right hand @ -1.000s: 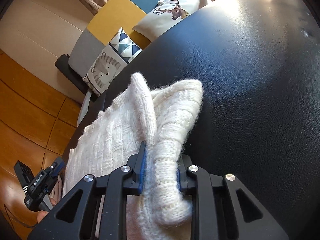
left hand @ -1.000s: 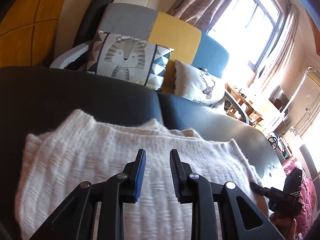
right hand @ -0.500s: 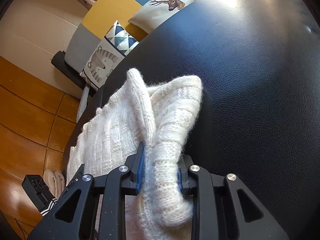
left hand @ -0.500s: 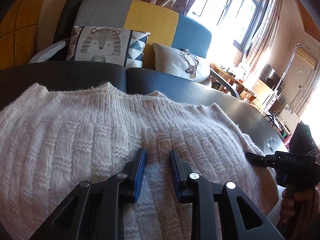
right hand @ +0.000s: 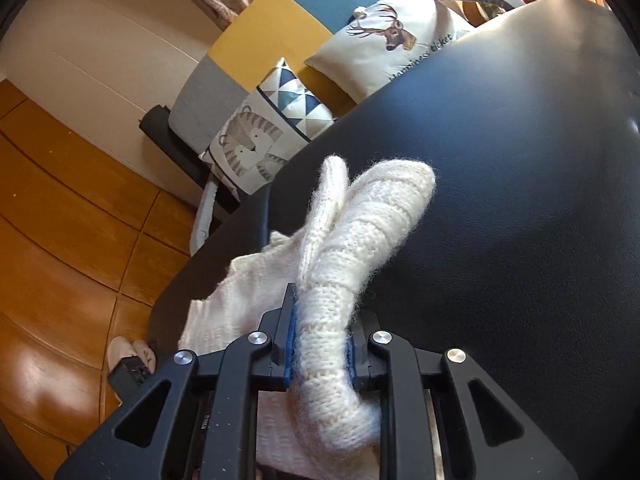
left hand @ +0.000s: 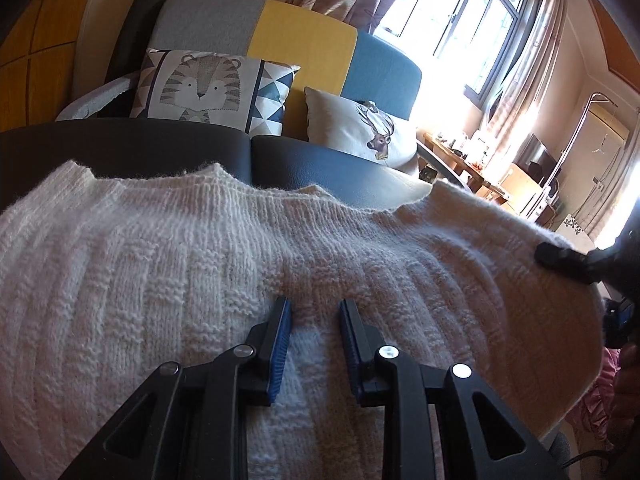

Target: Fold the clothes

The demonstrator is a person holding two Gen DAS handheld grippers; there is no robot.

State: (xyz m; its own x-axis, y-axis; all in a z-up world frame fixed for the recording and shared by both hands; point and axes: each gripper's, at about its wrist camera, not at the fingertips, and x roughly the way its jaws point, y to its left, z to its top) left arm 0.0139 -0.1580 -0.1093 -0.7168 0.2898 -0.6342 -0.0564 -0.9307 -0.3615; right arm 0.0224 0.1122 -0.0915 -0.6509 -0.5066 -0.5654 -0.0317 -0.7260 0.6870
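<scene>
Knitwear covers most of the dark padded surface (left hand: 320,168): one cream sweater (left hand: 160,280) lies spread across it, ribbed hem toward the far edge, its right side lifted clear of the surface. The left gripper (left hand: 314,334) sits low over the middle of the sweater with its jaws parted; its blue pads (left hand: 282,344) rest on the knit with flat fabric between them, and no fold is pinched. The right gripper (right hand: 320,344) is closing its jaws on a bunched roll of the same sweater (right hand: 340,272), which fills the gap between the pads and stands up past the fingertips, above the black surface (right hand: 500,200). In the left wrist view that gripper's black tip (left hand: 568,258) shows at the sweater's right edge.

Beyond the far edge stands one sofa (left hand: 304,40) with grey, yellow and blue back panels. Two cushions lean on it: a tiger cushion (left hand: 208,88) with triangle trim and a deer cushion (left hand: 360,132); the latter carries a line of script in the right wrist view, too warped to read with confidence. One window (left hand: 472,12) with curtains glares at the right. Orange wood flooring (right hand: 60,220) lies off the surface's left edge, where a pale slippered foot (right hand: 124,350) shows.
</scene>
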